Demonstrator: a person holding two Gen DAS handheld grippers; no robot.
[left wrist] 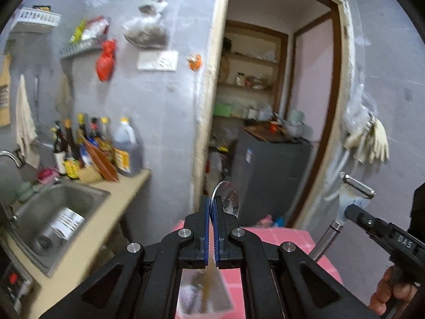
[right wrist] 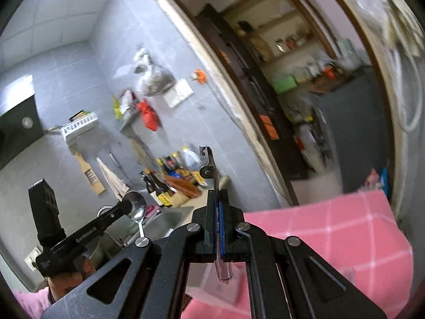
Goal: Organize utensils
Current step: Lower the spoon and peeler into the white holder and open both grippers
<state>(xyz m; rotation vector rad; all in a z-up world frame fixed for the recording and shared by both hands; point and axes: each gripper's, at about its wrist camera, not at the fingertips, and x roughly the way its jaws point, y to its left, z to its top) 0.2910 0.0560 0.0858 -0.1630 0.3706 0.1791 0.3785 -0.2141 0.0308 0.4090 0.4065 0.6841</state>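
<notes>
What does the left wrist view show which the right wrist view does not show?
Only the left wrist view shows the steel pot lying in the sink and pale gloves hanging beside the doorway. Only the right wrist view shows a wooden spatula on the wall. Both show the left gripper shut on the spoon and the right gripper shut on the peeler.

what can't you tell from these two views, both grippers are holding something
- Spoon handle: left wrist view, hidden behind the left gripper; right wrist view shows only part of it.
- Peeler handle end: right wrist view, hidden under the right gripper; cut off in the left wrist view.
- Where the utensils go: no tray or holder in either view.
- Bottle labels: blurred.
- What lies under the grippers on the pink cloth: blurred, blocked by the gripper bodies.
</notes>
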